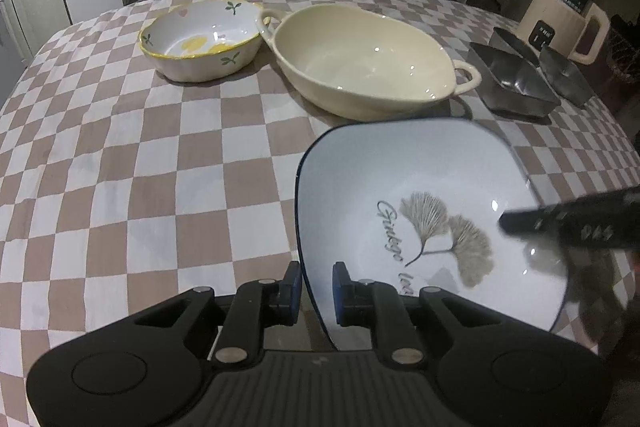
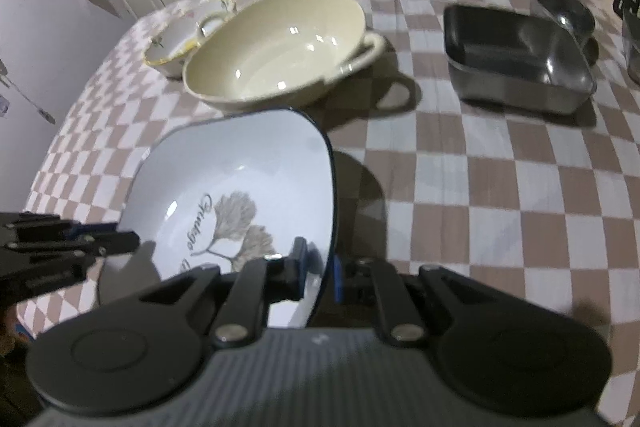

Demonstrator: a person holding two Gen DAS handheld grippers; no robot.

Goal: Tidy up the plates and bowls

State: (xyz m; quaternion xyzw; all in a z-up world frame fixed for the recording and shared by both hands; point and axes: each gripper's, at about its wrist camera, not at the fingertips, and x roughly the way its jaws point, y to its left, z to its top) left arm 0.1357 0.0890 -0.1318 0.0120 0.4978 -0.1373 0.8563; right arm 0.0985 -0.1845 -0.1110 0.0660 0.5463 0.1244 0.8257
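Both grippers on the white square plate [image 1: 420, 195]: left gripper [image 1: 317, 285] clamped over its left rim, right gripper [image 2: 320, 267] straddling the right rim, pad contact unclear. Plate low over the checkered tablecloth [image 1: 160, 187], just in front of the cream two-handled bowl [image 1: 360, 59]. Floral bowl [image 1: 200, 39] beside that, steel trays [image 2: 516, 55] well apart.

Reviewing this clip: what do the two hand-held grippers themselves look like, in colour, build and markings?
Both look alike. The left hand-held gripper and right hand-held gripper are matte black, with blue pads on the fingers, silver pivot pins on jointed linkage arms, round black side discs and a ribbed grey centre panel. No cables or sleeves are visible.
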